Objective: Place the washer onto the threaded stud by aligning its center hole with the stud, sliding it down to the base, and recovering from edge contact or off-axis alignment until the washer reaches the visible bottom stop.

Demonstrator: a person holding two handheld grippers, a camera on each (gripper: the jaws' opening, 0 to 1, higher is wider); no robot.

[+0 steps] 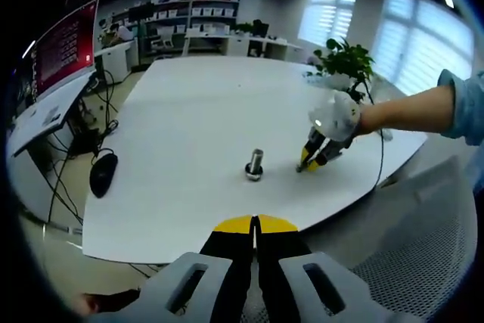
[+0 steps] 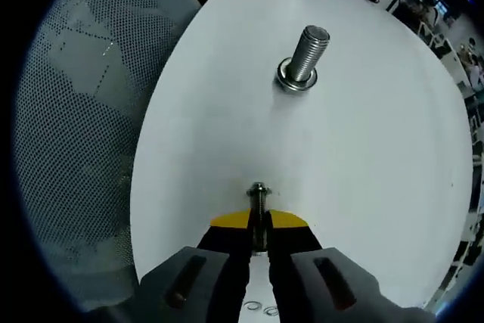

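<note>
So nearest in the right gripper view, the right gripper (image 2: pixel 259 225) has its jaws pinched on the washer (image 2: pixel 259 191), held edge-on so it looks like a thin sliver poking past the tips, low over the white table (image 2: pixel 227 134). Probably gripped by the rim to leave the hole free. Further out, the threaded stud (image 2: pixel 308 54) stands upright, well apart from the washer, with what looks like a ring already at its base. The left gripper (image 1: pixel 255 225) sits back at the table edge, jaws closed on nothing, I'd guess just staying clear.
</note>
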